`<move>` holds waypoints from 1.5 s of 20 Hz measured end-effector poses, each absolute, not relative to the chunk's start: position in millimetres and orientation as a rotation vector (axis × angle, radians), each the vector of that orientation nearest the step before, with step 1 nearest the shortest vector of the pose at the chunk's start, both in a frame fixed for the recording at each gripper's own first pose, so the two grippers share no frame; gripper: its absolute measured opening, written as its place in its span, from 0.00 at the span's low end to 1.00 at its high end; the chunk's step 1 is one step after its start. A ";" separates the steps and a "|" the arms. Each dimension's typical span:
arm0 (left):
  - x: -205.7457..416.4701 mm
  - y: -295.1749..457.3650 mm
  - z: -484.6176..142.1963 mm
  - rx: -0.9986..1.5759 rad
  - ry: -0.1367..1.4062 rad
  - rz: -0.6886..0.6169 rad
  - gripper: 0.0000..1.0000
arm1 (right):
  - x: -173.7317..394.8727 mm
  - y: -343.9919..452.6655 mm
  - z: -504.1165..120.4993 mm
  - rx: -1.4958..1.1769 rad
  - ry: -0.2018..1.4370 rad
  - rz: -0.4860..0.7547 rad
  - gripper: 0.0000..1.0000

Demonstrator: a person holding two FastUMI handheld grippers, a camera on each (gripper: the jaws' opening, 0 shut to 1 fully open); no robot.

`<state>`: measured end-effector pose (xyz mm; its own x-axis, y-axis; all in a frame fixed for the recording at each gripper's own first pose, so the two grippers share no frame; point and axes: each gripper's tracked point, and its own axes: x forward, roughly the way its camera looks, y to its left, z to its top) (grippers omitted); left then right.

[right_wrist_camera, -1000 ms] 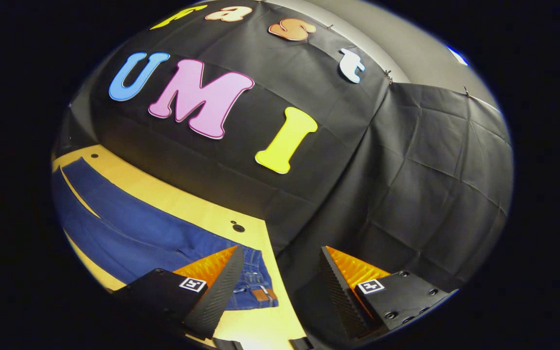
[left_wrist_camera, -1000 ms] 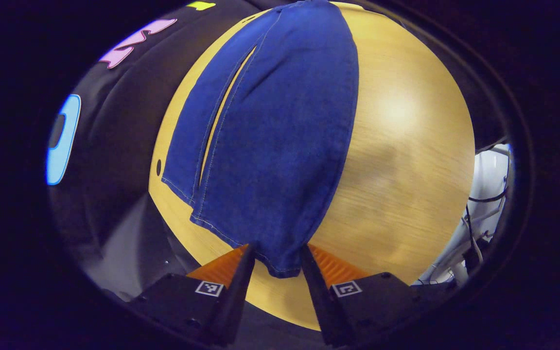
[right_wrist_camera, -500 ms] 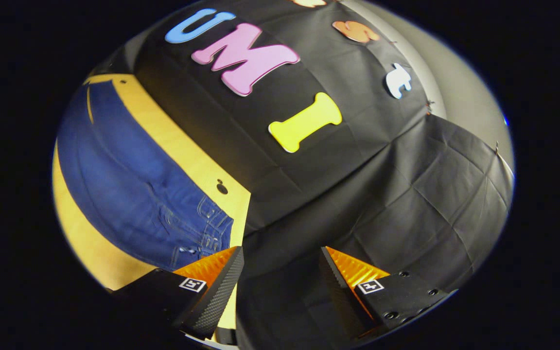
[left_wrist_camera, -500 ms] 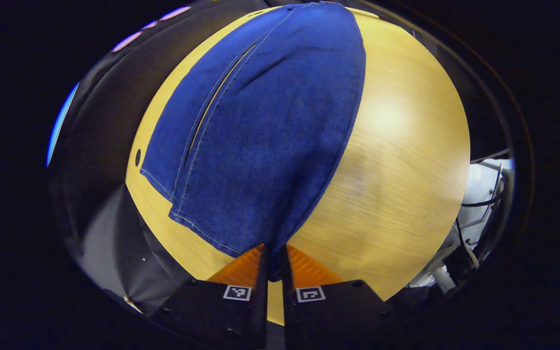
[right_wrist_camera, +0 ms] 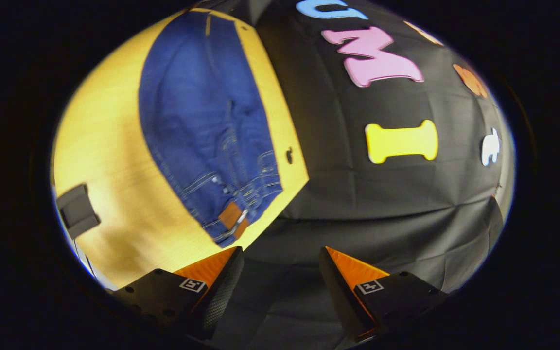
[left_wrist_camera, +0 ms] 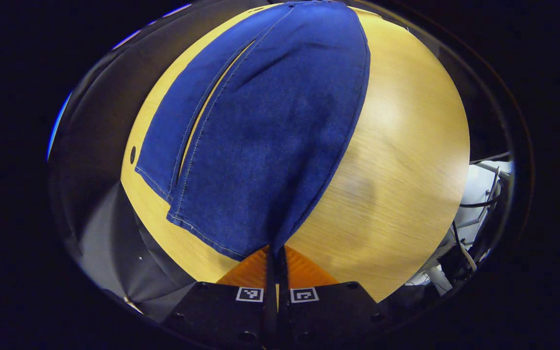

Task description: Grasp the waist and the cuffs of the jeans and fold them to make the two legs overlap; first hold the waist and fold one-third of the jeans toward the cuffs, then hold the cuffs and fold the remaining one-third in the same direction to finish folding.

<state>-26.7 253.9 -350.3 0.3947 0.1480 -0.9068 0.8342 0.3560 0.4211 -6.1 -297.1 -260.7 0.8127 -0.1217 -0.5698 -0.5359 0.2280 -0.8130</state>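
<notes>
Two grippers are in my hands, and they stand quite differently. My left gripper point(left_wrist_camera: 275, 253) is clenched on the cuff corner of the jeans point(left_wrist_camera: 265, 126): in the left gripper view the jaws are pressed nearly together with the denim hem pinched between them at the near edge of the tabletop point(left_wrist_camera: 396, 160). My right gripper point(right_wrist_camera: 280, 257) is released, its jaws spread wide with nothing between them, hanging off the tabletop's corner with the booth's black cloth behind it; the waist, with its brown patch point(right_wrist_camera: 234, 216), lies just ahead and to the left of it in the right gripper view. Outward from the left grip, the one pair of jeans lies flat and lengthwise across the wooden tabletop, its two legs side by side with a thin strip of wood showing between them, not yet overlapped. I judge the denim fairly heavy and soft: it should drape and sag rather than hold a shape, and it will drag on the wood if pulled low. The stitched hem and the thick waistband are the firm places to take hold, since a pinch in the middle would only bunch the cloth. I count one tabletop, one small dark hole point(left_wrist_camera: 132, 154) near its far corner by the cuffs, and one dark grey block point(right_wrist_camera: 78, 210) at its edge.
</notes>
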 end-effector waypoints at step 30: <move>-22.2 226.3 -328.3 0.710 1.224 -0.463 0.06 | 73.7 -266.5 -321.0 -1.141 0.865 0.451 0.12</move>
